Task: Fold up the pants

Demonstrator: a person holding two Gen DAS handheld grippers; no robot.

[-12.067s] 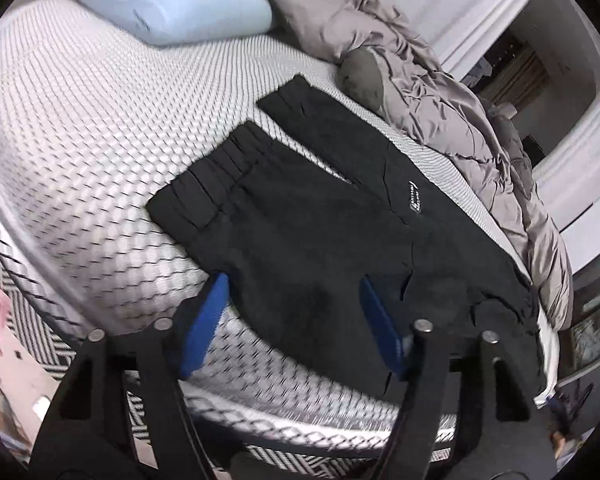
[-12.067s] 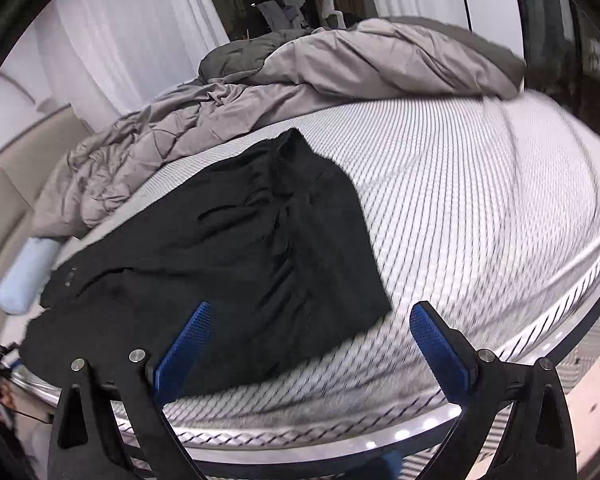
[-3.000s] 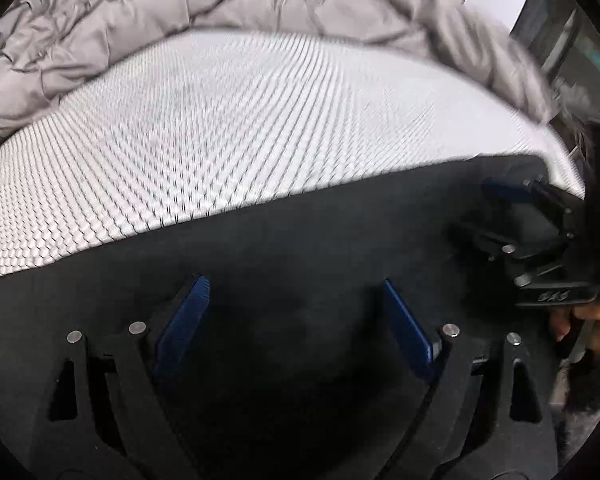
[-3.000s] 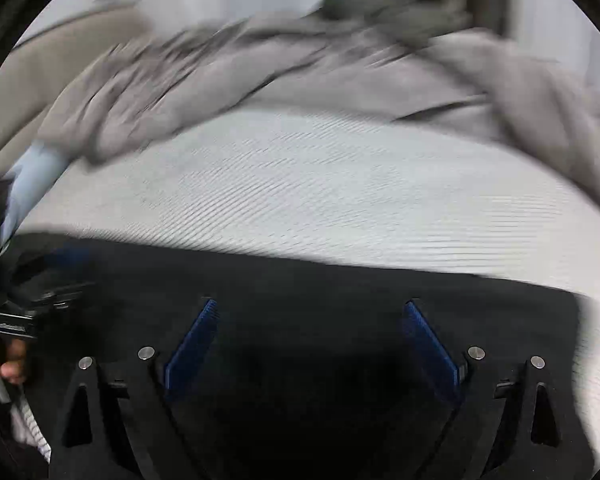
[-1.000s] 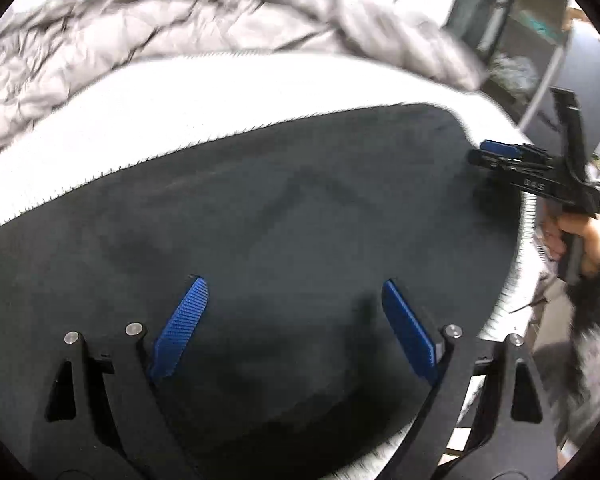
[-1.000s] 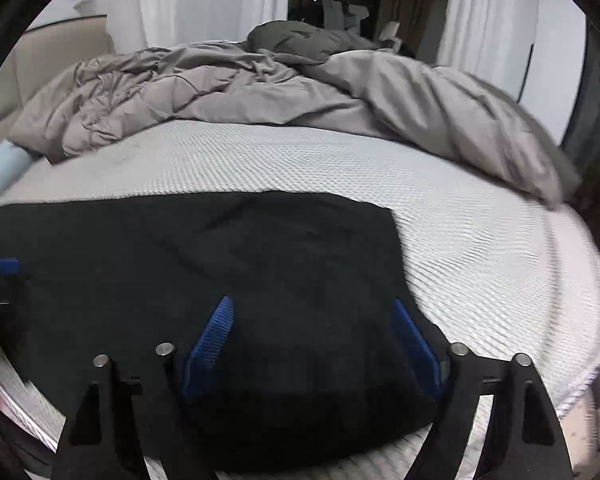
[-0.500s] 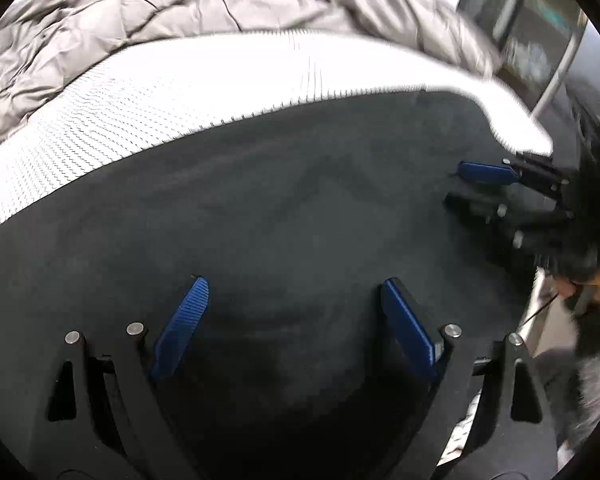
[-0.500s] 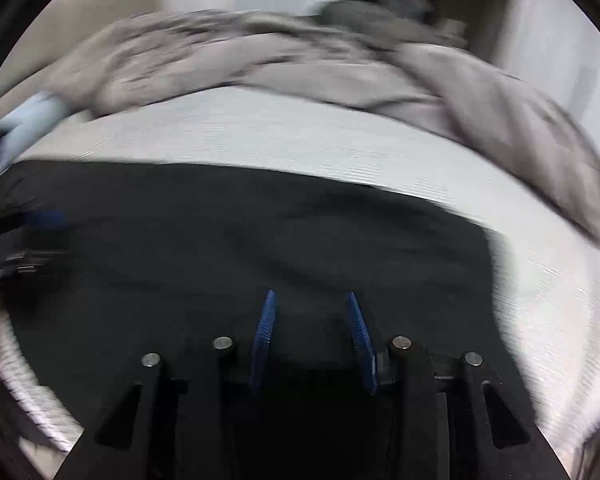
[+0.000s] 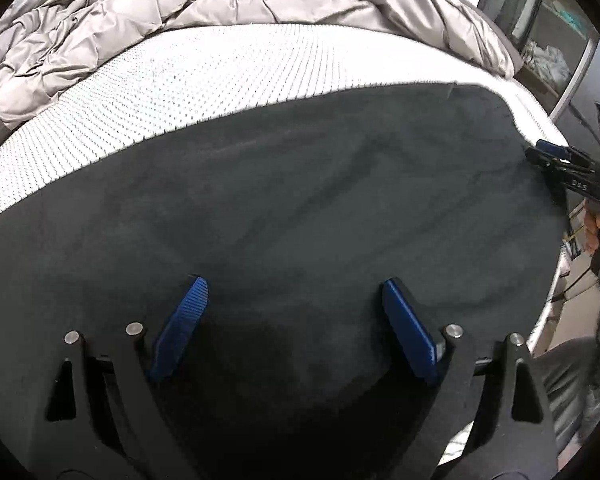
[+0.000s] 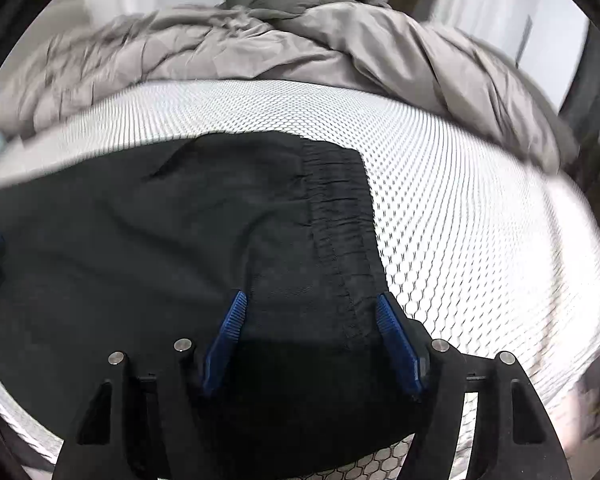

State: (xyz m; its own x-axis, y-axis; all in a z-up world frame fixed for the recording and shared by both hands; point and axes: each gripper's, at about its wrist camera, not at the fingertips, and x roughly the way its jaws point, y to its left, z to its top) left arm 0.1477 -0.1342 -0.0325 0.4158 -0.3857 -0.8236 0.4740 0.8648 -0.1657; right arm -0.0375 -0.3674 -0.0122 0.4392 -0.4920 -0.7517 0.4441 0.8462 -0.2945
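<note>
Right claw (image 10: 308, 308) reopened over pants (image 10: 180, 240) waistband; "DAS" lettering half-legible

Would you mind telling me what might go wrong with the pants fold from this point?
1. The pants lie near the mattress front edge; a pull toward the person might drag them off.
2. The right tool, whose jaws have just been opening, straddles the waistband corner; closing may pinch only one layer.
3. The left tool is open above mid-fabric, so a pinch there may bunch the cloth.
</note>
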